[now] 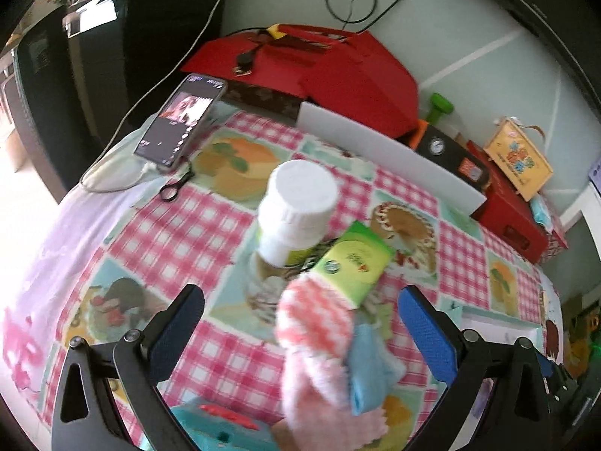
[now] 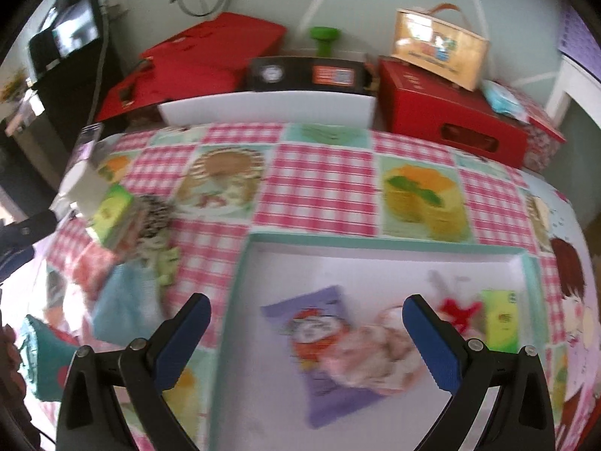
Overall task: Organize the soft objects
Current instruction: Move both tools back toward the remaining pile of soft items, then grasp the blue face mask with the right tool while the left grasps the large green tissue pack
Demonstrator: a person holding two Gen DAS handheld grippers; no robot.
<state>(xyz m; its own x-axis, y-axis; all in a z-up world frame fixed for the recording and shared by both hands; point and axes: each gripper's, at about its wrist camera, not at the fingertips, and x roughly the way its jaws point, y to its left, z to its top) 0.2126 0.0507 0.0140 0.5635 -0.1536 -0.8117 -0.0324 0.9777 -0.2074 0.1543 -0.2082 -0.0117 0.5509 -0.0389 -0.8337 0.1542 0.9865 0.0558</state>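
My left gripper (image 1: 300, 329) is open, its blue pads either side of a pink checked fluffy sock (image 1: 319, 342) and a light blue cloth (image 1: 370, 368) on the checked tablecloth. A green tissue pack (image 1: 351, 263) lies just beyond them, next to a white-capped bottle (image 1: 296, 206). My right gripper (image 2: 306, 338) is open above a mint-rimmed white tray (image 2: 375, 244). In the tray lie a purple tissue pack (image 2: 323, 345), a pink fluffy item (image 2: 372, 353), a red soft piece (image 2: 464, 312) and a green pack (image 2: 499, 319). The sock pile (image 2: 112, 278) shows at the right wrist view's left.
A phone (image 1: 180, 120) and small scissors (image 1: 176, 186) lie at the table's far left. Red boxes (image 1: 319, 71), a white bin (image 2: 266, 107), a black box (image 2: 308, 73) and a yellow carton (image 2: 439, 49) line the back wall. A teal item (image 1: 221, 428) lies near me.
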